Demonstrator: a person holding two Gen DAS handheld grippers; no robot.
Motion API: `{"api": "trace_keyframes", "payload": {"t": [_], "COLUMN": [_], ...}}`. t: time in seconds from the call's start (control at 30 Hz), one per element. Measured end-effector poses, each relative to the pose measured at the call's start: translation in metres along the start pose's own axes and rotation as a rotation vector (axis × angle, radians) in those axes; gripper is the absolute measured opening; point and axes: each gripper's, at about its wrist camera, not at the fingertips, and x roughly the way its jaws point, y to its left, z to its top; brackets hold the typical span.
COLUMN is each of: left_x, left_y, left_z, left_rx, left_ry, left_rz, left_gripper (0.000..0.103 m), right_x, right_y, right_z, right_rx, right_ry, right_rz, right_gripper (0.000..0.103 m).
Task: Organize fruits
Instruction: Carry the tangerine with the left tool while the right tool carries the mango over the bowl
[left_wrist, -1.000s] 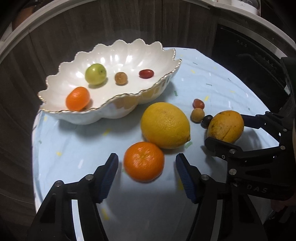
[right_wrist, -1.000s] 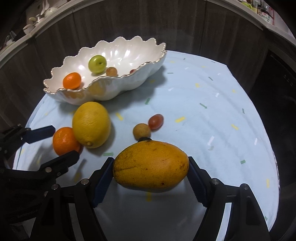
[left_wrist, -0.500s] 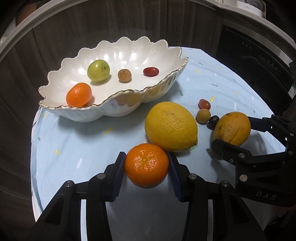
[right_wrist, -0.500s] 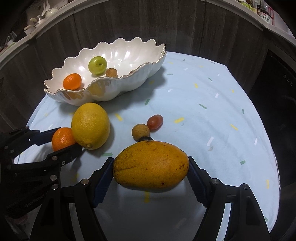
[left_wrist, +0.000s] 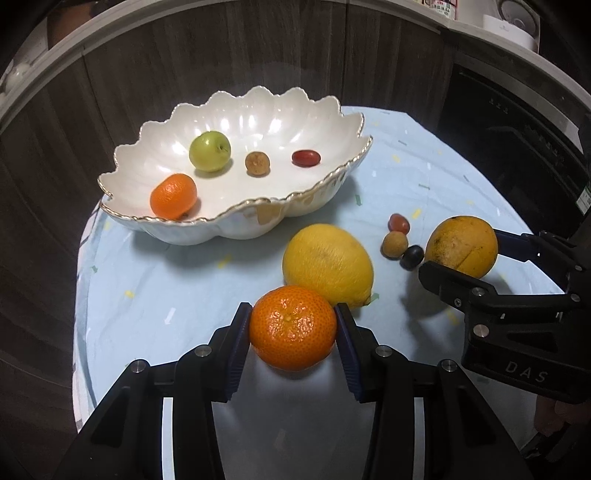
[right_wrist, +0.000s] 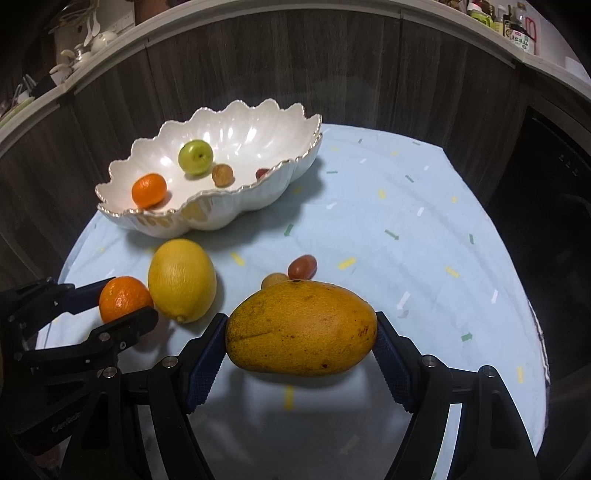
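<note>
Step in hand: both tongs loaded, carry to the bowl not yet made.

Left wrist view, left to right. The bowl (left_wrist: 236, 206), upper left of the frame, is white, glossy, scalloped, with a gilt rim. It holds a small orange (left_wrist: 173, 195), a smooth green apple (left_wrist: 209, 151), a rough brown nut-like fruit and a red grape-like fruit. At bottom centre my left tongs (left_wrist: 293, 328) are closed on an orange (left_wrist: 293, 326), pebbled skin, both blue ribbed pads against its sides. It appears clear of the cloth, but I cannot be sure. Just behind it, touching or nearly so, lies a big yellow lemon (left_wrist: 328, 264), dimpled and oval. Three small fruits sit right of that on the pale blue cloth of the desk (left_wrist: 147, 280).

Right wrist view: my right tongs (right_wrist: 301, 332), bottom centre, grip a mango (right_wrist: 301, 326) end to end; it is matte, yellow-orange, speckled, with a shadow beneath, so I judge it lifted.

Next move, my judgement: carry each fruit up and left over the rim, one at a time to avoid collision. Set the mango down low; it is heavy against thin ceramic.
</note>
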Motion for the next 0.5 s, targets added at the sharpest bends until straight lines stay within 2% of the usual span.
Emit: {"api": "trace_keyframes", "payload": {"t": [0.5], "left_x": [-0.025], "left_y": [0.006], "left_z": [0.020], "left_rx": [-0.035], "left_ry": [-0.040], "left_rz": [0.049], "left_gripper": [0.043], "right_x": [-0.021], "right_y": [0.002], "right_z": [0.023], "right_rx": [-0.017], "right_ry": [-0.073], "right_rz": [0.022], "right_gripper": [0.076]}}
